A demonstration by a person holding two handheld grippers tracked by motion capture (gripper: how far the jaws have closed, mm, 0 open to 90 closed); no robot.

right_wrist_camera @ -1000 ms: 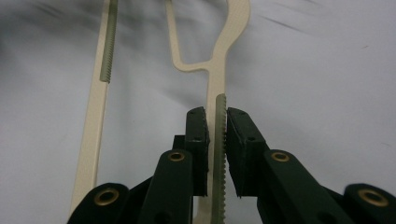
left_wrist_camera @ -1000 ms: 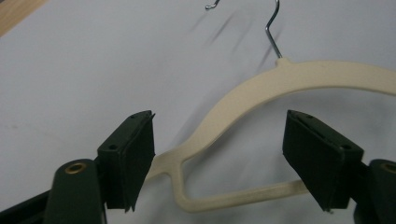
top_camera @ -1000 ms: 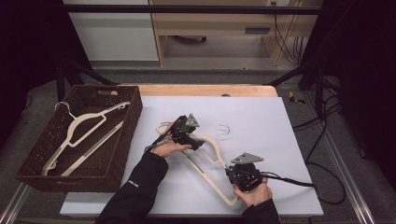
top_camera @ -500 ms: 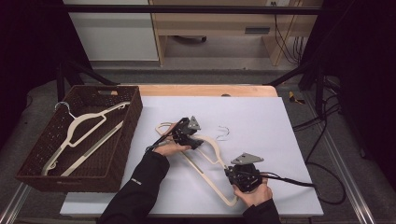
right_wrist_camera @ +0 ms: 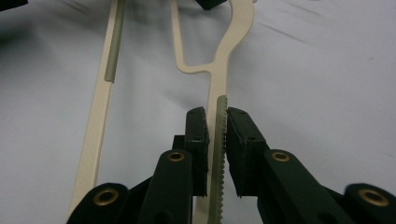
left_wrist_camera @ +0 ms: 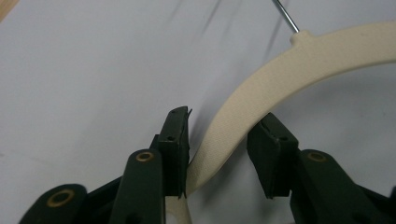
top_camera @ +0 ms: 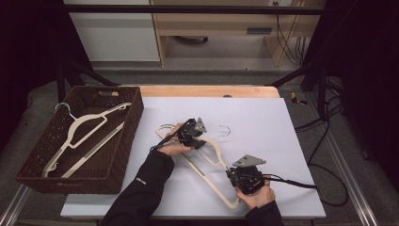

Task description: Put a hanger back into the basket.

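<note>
A cream hanger (top_camera: 212, 151) lies on the white sheet (top_camera: 263, 117), its wire hook (top_camera: 225, 131) pointing to the far side. My left gripper (top_camera: 202, 142) straddles the curved shoulder near the neck. In the left gripper view that shoulder (left_wrist_camera: 280, 65) runs between the jaws of the left gripper (left_wrist_camera: 224, 126); they have just been closing, one pad touches the hanger and a gap stays at the other. My right gripper (top_camera: 231, 173) is shut on the hanger's arm. The right gripper (right_wrist_camera: 217, 121) pinches the green ribbed strip (right_wrist_camera: 219, 140) between both pads.
A dark wicker basket (top_camera: 28, 160) stands at the left with two more cream hangers (top_camera: 82, 125) inside. Cables (top_camera: 291, 181) trail from the right gripper across the sheet. A wooden table edge (top_camera: 207, 91) runs along the far side.
The left gripper has edged slightly right along the hanger's shoulder. The right gripper and the hanger have stayed in place.
</note>
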